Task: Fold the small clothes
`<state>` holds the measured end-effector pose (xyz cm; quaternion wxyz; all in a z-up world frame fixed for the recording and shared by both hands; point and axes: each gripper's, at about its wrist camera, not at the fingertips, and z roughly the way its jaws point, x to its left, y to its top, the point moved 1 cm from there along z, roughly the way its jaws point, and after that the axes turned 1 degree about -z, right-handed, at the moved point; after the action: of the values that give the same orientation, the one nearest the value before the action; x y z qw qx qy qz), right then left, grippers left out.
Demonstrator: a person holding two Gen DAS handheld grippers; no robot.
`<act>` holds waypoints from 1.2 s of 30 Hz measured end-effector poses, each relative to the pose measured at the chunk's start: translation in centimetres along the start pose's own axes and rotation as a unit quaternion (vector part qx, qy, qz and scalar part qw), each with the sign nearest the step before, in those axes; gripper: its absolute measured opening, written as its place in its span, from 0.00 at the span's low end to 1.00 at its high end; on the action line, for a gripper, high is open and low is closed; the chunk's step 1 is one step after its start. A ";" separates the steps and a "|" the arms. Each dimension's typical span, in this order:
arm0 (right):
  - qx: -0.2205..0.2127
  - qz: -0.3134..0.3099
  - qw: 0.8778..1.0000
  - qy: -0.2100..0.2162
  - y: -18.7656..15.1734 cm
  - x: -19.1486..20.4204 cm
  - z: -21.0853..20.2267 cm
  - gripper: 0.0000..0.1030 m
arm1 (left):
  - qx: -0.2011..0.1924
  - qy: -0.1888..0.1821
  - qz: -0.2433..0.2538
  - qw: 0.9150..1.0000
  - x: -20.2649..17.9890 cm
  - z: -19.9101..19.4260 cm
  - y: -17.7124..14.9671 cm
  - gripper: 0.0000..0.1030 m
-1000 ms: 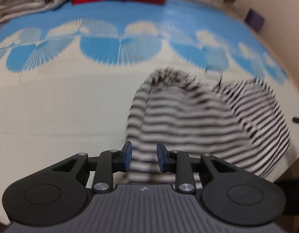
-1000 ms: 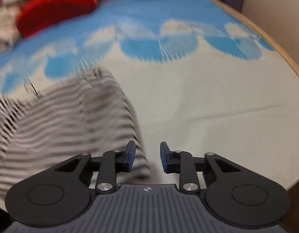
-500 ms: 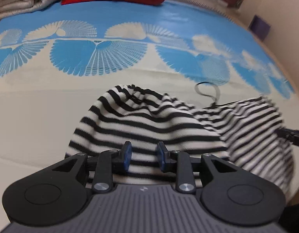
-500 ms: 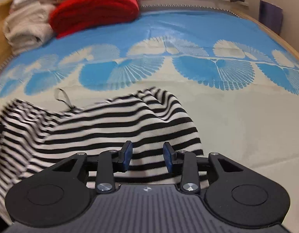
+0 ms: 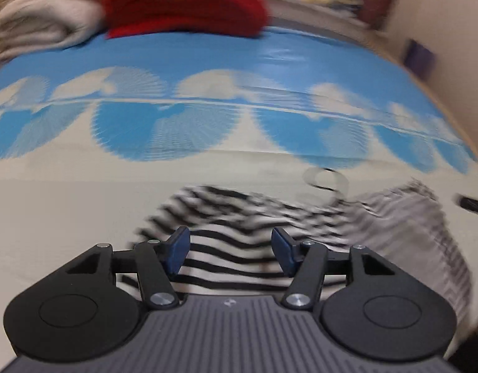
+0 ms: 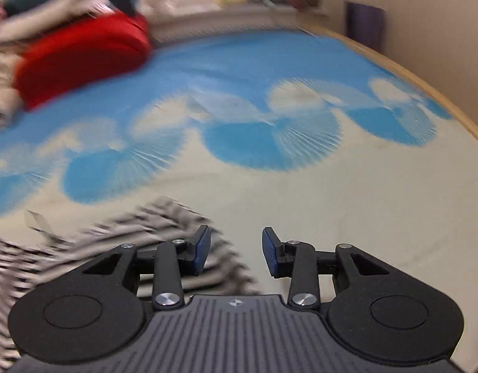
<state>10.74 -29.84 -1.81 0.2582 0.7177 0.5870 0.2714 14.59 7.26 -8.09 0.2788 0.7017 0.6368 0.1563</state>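
**Striped garment lies under both grippers**

The left gripper (image 5: 230, 253), fingers apart and empty, sits over the striped garment (image 5: 239, 248), which stretches rightward across the bedspread (image 5: 68, 211). The right gripper (image 6: 236, 253), also parted, hangs at its right edge.

No legible text or labels.

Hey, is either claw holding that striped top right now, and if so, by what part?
Nothing is held. The left claw is open above the striped top; the right claw is open at its edge, closing on nothing.
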 end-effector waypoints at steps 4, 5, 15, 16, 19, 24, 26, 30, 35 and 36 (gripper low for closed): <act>0.138 -0.063 0.988 0.015 -3.1 1.9 4.2 0.49 | 0.077 -0.028 0.079 0.994 -2.8 2.8 -2.3 0.63; 0.154 -0.088 0.984 -0.007 -3.9 2.2 4.7 0.49 | 0.095 -0.007 0.100 0.990 -3.1 3.6 -3.1 0.63; -0.041 -0.008 0.997 0.069 -0.3 1.5 -7.6 0.54 | 0.028 -0.025 0.075 0.997 0.4 -4.1 -2.9 0.69; -0.058 -0.002 0.995 0.076 -0.7 1.2 -8.6 0.55 | 0.032 -0.025 0.077 0.996 1.3 -4.8 -3.3 0.73; -0.053 0.027 0.996 0.073 -2.5 0.7 -10.1 0.56 | 0.070 -0.033 0.043 0.996 4.6 -4.9 -5.2 0.74; -0.062 0.048 0.995 0.057 -3.2 -0.1 -11.4 0.56 | 0.170 -0.062 -0.113 0.977 10.5 -1.6 -8.2 0.71; -0.060 0.055 0.995 0.057 -3.1 -0.5 -11.5 0.56 | 0.180 -0.049 -0.116 0.976 11.2 -1.2 -8.5 0.71; -0.058 0.037 0.996 0.056 -3.0 -0.2 -11.6 0.56 | 0.176 -0.063 -0.181 0.965 12.9 -0.7 -8.0 0.71; -0.055 0.018 0.997 0.059 -2.8 0.3 -12.1 0.56 | 0.202 -0.075 -0.194 0.957 11.9 1.5 -7.6 0.71; -0.056 0.017 0.997 0.060 -2.7 0.2 -12.2 0.56 | 0.208 -0.073 -0.192 0.956 11.7 2.0 -7.5 0.71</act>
<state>0.43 -28.48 5.12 0.2578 0.6946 0.5730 0.3504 11.31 18.56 -15.65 0.1972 0.6182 0.7558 -0.0882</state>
